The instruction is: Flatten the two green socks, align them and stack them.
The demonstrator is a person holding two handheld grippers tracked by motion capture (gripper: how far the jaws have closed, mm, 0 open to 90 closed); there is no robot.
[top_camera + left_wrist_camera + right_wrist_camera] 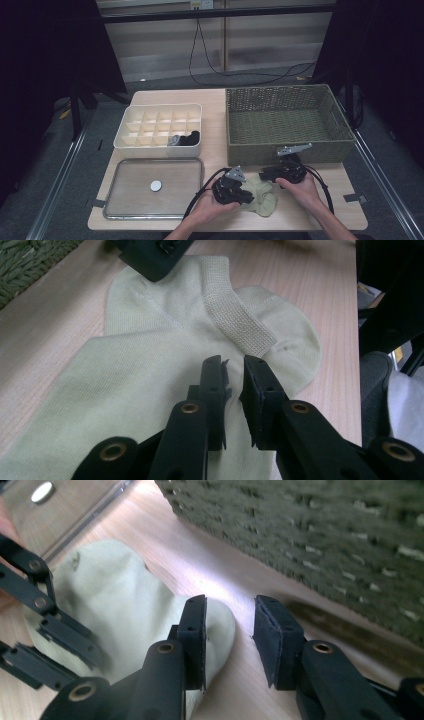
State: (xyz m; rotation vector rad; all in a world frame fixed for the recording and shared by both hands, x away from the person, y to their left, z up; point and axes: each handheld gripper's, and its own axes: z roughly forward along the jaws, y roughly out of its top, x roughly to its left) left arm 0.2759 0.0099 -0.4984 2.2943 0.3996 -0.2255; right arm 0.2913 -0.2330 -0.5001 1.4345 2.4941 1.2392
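- The pale yellow-green knitted cotton sock (261,196) lies flat on the light wooden table (310,212), near its front edge, just in front of the olive woven rectangular basket (289,122) and between the two hands.
- In the left gripper view the sock runs away from the jaws: its broad foot lies under and around the tips, and the ribbed cuff band (235,315) lies further ahead, folded at a slant across the body.
- The left gripper (233,377) stands low over the foot part with its jaws drawn almost together. A narrow gap shows between the pads, and a small ridge of fabric seems to rise into it, but I cannot tell whether cloth is truly pinched.
- The right gripper (229,630) has its jaws parted with nothing between them. One pad sits at the sock's rounded end, the other over bare wood on the basket side, so the sock lies to this gripper's left, partly under the left-hand jaw.
- In my judgement the left gripper is the nearer to a usable hold, being over the middle of the sock; the right would need to shift sideways, away from the basket, to straddle the sock's end.
- The sock's long axis runs roughly from one gripper to the other.
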